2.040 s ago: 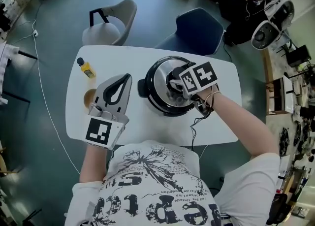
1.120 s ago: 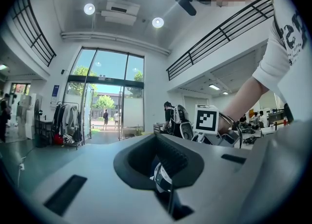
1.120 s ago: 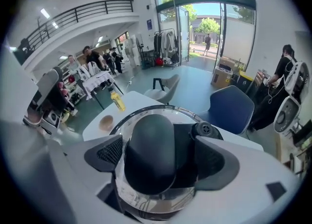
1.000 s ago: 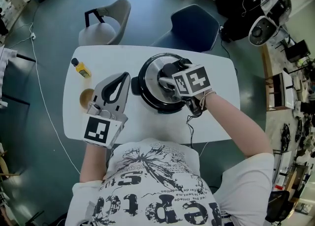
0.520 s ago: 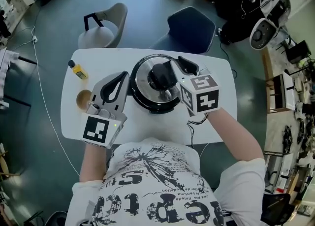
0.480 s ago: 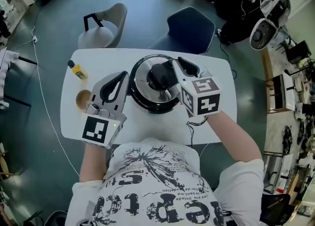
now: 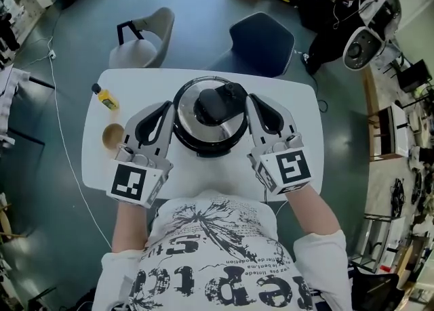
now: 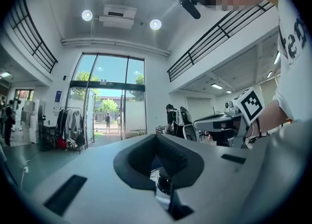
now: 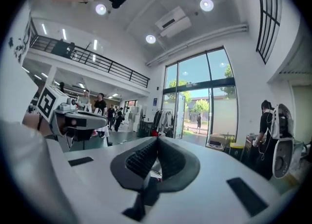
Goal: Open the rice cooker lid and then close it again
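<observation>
Grey-green floor (image 7: 203,5) fills the wide hall around a white bench (image 7: 288,96) with rounded corners, seen from steeply above. A pale grey chair (image 7: 146,38) and a dark blue chair (image 7: 261,42) stand at the bench's far side. At the middle of the bench sits the rice cooker (image 7: 203,141), round and black-rimmed. Its shiny lid (image 7: 186,110) is down and closed, with a black handle block (image 7: 215,103) on top. The person holds one claw on each side of it, both pointing away from the body. The left claw (image 7: 165,108) lies just beside the cooker's left edge, and the right claw (image 7: 254,99) lies just beside its right edge, so the cooker stands between the two. From above each tip overlaps the cooker's rim, and whether either one touches it cannot be told. The left gripper view shows that claw's dark ribbed pads brought together, with nothing between them and only the glass-fronted hall beyond. The right gripper view shows the same for the other claw: jaws closed on each other, gripping nothing. Neither claw holds the lid or its handle. The left marker cube (image 7: 132,182) and the right marker cube (image 7: 285,171) sit near the bench's close edge, above the person's printed shirt. At the bench's left end, well apart from the cooker, a small yellow bottle (image 7: 105,97) with a dark cap lies beside a brown bowl (image 7: 112,135).
</observation>
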A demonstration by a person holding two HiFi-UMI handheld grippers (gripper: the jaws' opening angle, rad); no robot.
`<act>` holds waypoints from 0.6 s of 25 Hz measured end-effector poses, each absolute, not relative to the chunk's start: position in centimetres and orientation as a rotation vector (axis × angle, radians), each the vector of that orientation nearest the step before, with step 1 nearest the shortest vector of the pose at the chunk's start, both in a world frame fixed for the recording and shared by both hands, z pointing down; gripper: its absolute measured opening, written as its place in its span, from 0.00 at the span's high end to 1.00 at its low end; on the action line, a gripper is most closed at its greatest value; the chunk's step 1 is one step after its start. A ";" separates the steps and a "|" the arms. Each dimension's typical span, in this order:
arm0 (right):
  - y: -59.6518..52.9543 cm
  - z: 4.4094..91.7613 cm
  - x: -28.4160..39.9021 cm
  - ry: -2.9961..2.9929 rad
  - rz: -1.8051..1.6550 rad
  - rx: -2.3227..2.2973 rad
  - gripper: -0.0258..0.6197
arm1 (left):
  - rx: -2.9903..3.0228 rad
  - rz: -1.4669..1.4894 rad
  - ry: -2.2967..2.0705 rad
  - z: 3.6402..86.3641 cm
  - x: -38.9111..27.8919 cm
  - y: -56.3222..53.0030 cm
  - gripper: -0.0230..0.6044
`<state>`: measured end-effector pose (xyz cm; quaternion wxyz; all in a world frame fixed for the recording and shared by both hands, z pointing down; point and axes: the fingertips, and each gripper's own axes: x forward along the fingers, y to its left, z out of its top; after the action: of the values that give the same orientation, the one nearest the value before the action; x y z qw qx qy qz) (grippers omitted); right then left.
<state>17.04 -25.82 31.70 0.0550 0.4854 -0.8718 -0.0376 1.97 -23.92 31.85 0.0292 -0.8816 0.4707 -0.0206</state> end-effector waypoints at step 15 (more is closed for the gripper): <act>-25.3 32.4 20.0 -2.657 -0.103 1.499 0.94 | -2.679 -0.093 1.498 31.4 3.0 -23.4 0.94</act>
<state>19.97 -25.35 32.44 0.0445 0.4905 -0.8696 -0.0336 3.02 -23.41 31.36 0.0353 -0.8719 0.4875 -0.0303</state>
